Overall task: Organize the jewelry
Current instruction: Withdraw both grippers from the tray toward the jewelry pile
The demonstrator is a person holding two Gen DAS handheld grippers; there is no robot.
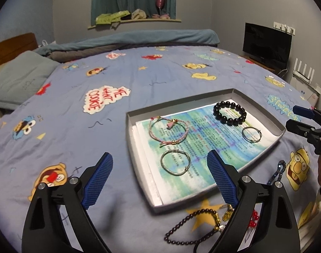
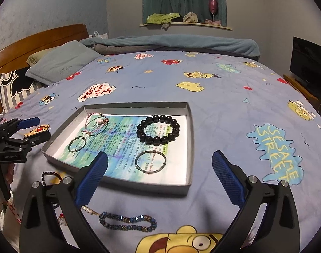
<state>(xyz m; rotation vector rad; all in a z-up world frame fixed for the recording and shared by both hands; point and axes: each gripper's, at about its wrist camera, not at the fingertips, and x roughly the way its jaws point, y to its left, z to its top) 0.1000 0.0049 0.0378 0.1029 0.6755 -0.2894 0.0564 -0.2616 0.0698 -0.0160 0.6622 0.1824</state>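
Observation:
A shallow grey tray (image 1: 130, 139) (image 2: 190, 147) lies on the bed, lined with a green-blue printed sheet. In it lie a black bead bracelet (image 1: 229, 112) (image 2: 158, 129), a pink cord bracelet (image 1: 168, 131) (image 2: 96, 124) and two thin metal bangles (image 1: 175, 162) (image 1: 251, 134) (image 2: 150, 161) (image 2: 77, 144). Loose on the bedspread in front of the tray lie a dark purple bead bracelet (image 1: 190, 225), a blue beaded bracelet (image 2: 127, 222) (image 1: 277, 171), a gold chain (image 1: 227, 213) and red beads (image 1: 254, 219). My left gripper (image 1: 160, 179) (image 2: 31, 129) is open and empty. My right gripper (image 2: 160, 177) (image 1: 297, 118) is open and empty.
The blue cartoon bedspread (image 1: 97, 147) (image 2: 234, 116) covers the bed. Pillows (image 2: 61, 62) and a wooden headboard (image 2: 34, 40) are at the left, a rolled blanket (image 1: 139, 40) at the back, a dark monitor (image 1: 266, 42) at the right.

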